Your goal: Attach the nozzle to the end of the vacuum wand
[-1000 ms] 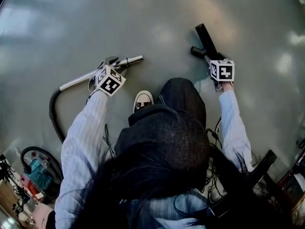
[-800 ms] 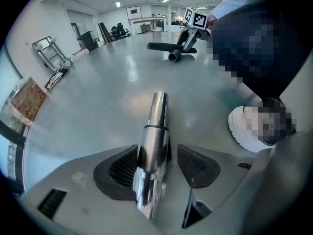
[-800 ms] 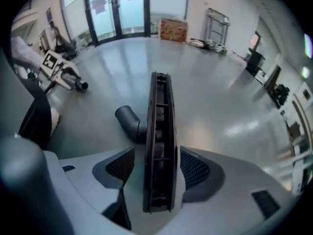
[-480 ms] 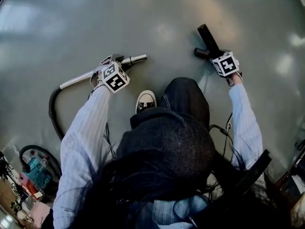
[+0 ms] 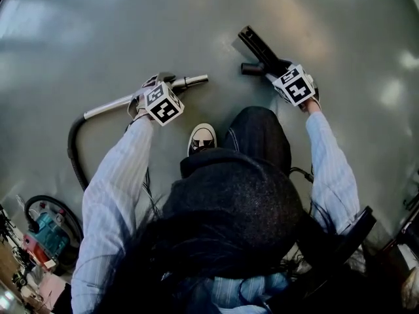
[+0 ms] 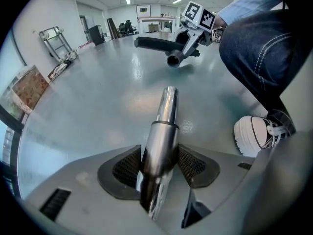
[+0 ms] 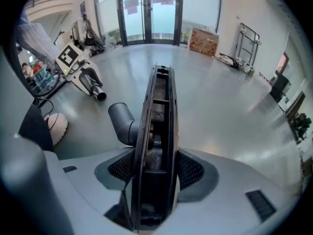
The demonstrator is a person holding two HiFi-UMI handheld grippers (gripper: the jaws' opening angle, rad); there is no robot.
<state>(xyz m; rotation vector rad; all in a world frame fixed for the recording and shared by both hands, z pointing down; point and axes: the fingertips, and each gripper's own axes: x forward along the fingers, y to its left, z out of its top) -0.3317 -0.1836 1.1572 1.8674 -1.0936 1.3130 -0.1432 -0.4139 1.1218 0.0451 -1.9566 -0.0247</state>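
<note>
A shiny metal vacuum wand (image 5: 190, 81) lies low over the grey floor, its free end pointing right. My left gripper (image 5: 152, 84) is shut on it, and the tube (image 6: 164, 126) runs out between the pads of the left gripper (image 6: 159, 163). To the right is a black floor nozzle (image 5: 257, 46) with a round neck (image 5: 249, 69). My right gripper (image 5: 276, 72) grips the nozzle, its jaws closing on the flat body (image 7: 157, 126). The neck (image 7: 122, 121) points toward the wand's open end (image 7: 94, 89), a gap apart.
A black hose (image 5: 73, 149) curves from the wand's back end to a teal vacuum body (image 5: 46, 234) at lower left. The person's white shoe (image 5: 201, 138) and dark knee (image 5: 258, 133) sit between the two grippers. Trolleys (image 6: 56, 43) stand by the far wall.
My right gripper has rolled and carried the nozzle leftward, toward the wand's end. The left gripper and wand have barely shifted.
</note>
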